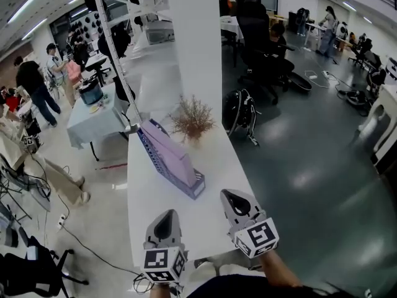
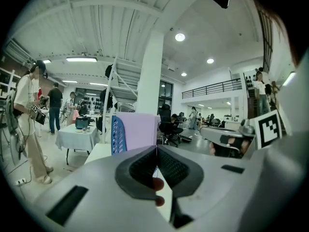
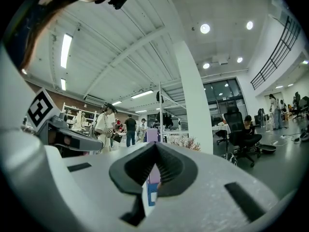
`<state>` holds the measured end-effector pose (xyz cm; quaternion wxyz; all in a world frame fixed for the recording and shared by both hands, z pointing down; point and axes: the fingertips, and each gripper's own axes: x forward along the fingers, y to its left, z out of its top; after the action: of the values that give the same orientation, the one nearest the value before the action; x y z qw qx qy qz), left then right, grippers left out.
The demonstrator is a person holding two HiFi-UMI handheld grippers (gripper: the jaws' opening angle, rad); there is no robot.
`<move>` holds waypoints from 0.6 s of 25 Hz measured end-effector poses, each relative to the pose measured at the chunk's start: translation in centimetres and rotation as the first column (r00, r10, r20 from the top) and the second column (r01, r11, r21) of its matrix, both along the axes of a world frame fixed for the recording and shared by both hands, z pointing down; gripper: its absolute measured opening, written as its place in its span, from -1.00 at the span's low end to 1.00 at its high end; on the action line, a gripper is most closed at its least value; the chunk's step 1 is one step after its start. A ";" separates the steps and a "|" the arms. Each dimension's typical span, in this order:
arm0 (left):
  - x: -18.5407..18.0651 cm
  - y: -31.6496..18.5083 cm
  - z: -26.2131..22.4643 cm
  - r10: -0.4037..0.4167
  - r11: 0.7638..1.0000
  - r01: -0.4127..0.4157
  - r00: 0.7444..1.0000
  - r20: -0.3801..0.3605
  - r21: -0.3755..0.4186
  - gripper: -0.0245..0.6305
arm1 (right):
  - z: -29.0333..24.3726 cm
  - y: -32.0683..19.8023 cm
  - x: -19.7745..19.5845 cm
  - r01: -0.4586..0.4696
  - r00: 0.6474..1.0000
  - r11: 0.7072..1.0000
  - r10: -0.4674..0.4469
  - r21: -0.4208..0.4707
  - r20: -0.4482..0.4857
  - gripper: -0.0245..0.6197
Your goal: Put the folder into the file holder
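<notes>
Both tongs, left gripper (image 1: 166,223) and right gripper (image 1: 236,202), hold their ribbed black jaws pressed together, empty. Smooth lilac folder (image 1: 166,151) leans inside the blue perforated file holder (image 1: 197,185) (wedge-shaped) on the narrow white table (image 1: 149,197), with bare tabletop between it and the near edge.

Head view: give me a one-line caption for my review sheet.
Purple folder stands in the blue file holder on the white table; left gripper and right gripper hover shut near its end.

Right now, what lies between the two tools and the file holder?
Nothing but bare white table. The head view shows an empty stretch from the left tool and right tool up to the file holder with its lilac folder.
</notes>
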<state>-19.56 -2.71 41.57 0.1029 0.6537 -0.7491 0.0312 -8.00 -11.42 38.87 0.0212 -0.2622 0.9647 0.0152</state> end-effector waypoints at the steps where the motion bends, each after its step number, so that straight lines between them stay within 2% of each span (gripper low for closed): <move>1: 0.6 -0.1 -0.1 0.001 1.000 -0.001 1.000 0.005 0.000 -0.91 | -0.1 0.0 0.5 0.003 1.000 1.000 -0.003 0.003 0.001 -0.92; 15: 5.8 1.1 -1.0 -0.053 0.999 0.053 0.998 0.024 -0.006 -0.91 | -0.7 0.2 5.8 0.004 0.999 1.000 -0.004 0.001 0.042 -0.92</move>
<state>-13.74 -1.64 40.58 0.0966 0.6328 -0.7673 0.0388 -2.18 -11.22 38.20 0.0416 -0.2603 0.9646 0.0101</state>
